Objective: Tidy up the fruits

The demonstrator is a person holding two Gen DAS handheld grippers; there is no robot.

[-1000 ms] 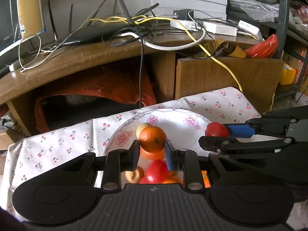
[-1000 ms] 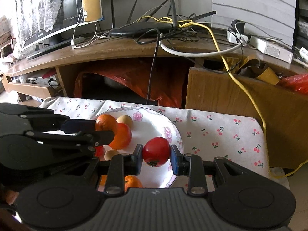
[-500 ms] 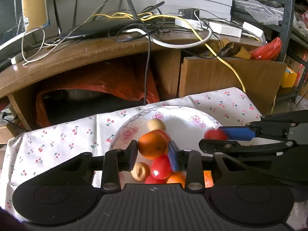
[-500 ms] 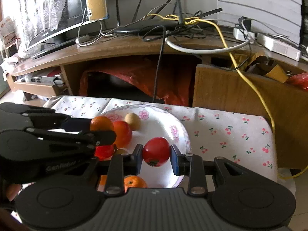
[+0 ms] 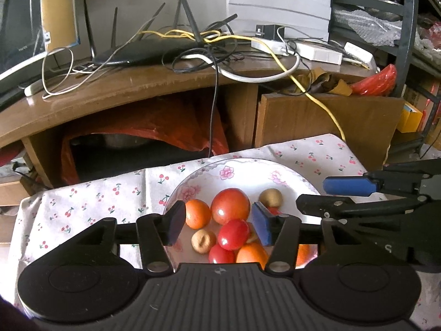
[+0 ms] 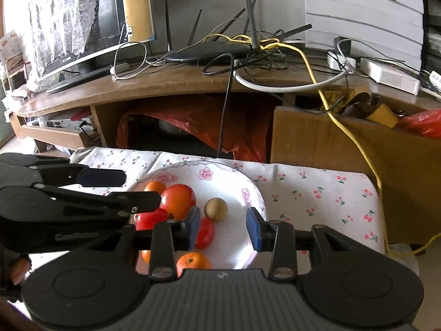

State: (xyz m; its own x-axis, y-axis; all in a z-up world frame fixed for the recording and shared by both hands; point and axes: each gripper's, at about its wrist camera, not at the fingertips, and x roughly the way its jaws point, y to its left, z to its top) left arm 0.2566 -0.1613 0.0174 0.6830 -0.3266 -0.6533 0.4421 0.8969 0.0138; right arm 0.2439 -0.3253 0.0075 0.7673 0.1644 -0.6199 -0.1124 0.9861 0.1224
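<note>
I find both grippers — left gripper [image 5: 217,222], right gripper [image 6: 222,227] — spread wide, holding nothing. All visible fruits sit piled on the plate [image 6: 249,190]; task appears near complete.

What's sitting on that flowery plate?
The plate holds oranges, red tomatoes and small brown fruits, piled together. The black gripper body covers its near edge, so any fruit there cannot be seen.

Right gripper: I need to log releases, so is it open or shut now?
Open. The right gripper has its blue pads spread wide over the plate, with nothing between them.
</note>
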